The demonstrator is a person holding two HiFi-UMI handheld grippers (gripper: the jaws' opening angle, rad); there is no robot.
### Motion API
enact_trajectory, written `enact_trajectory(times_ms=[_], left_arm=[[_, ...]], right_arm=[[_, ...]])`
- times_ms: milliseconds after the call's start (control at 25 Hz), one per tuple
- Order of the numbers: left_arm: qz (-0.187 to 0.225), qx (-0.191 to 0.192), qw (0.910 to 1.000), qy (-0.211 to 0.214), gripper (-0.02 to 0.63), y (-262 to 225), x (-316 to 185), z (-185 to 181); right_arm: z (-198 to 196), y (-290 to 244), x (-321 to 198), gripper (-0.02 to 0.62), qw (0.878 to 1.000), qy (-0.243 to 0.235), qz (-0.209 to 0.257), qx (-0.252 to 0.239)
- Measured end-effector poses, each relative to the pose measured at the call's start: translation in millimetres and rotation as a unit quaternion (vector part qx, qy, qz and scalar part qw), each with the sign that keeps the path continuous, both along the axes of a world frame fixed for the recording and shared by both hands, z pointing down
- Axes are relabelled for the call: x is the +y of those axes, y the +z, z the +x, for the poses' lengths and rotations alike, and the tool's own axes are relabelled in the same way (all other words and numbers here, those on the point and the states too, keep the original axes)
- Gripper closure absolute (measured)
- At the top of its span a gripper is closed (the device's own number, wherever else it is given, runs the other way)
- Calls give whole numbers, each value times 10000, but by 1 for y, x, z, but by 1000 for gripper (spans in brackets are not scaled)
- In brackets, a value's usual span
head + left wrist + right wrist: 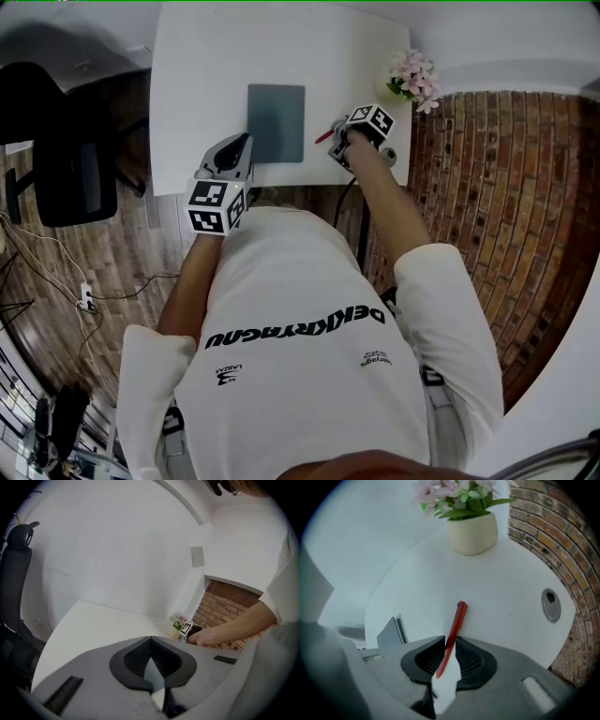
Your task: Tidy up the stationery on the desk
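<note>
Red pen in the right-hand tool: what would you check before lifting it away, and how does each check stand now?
1. Red pen between the pads of the right gripper: ok.
2. Pads pinching it: ok, it appears so.
3. Flower pot apart from the pen: ok.
4. Grey notebook flat on the desk, untouched: ok.
5. Left gripper shut, empty: ok.
6. Place to put the pen: cannot tell, none in view.

Desk (pixel 206 84): white, smooth, matt top.
Pen (pixel 453 634): red glossy plastic.
Notebook (pixel 276 122): grey matt cover.
Flower pot (pixel 472 535): cream, matt, possibly ceramic.
Wall (pixel 487 206): rough red brick.
Floor (pixel 141 272): wood planks, slight sheen.
</note>
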State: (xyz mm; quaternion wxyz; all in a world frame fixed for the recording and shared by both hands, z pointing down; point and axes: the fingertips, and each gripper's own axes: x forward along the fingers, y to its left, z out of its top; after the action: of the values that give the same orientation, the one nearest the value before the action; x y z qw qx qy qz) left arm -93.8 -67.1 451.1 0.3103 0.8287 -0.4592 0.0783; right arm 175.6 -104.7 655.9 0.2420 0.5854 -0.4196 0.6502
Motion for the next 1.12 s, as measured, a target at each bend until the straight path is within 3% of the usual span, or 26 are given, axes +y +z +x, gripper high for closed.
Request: enact_trajectory(times_ms=[200, 520, 760, 1120], left_arm=[[-5, -51, 10000, 63, 607, 1, 1, 1], [0, -102, 9999, 104, 607, 0, 1, 2], [-43, -136, 9998, 118, 607, 1, 5, 4], [42, -211, 9997, 119, 607, -5, 13, 8]], right_arm=[[-5, -5, -9, 549, 9965, -767, 188, 290], [-15, -20, -12, 549, 9880, -1421, 557, 249], [-36, -24, -7, 549, 9698, -2296, 775, 276], [-72, -21, -6, 549, 9569, -2772, 858, -142]])
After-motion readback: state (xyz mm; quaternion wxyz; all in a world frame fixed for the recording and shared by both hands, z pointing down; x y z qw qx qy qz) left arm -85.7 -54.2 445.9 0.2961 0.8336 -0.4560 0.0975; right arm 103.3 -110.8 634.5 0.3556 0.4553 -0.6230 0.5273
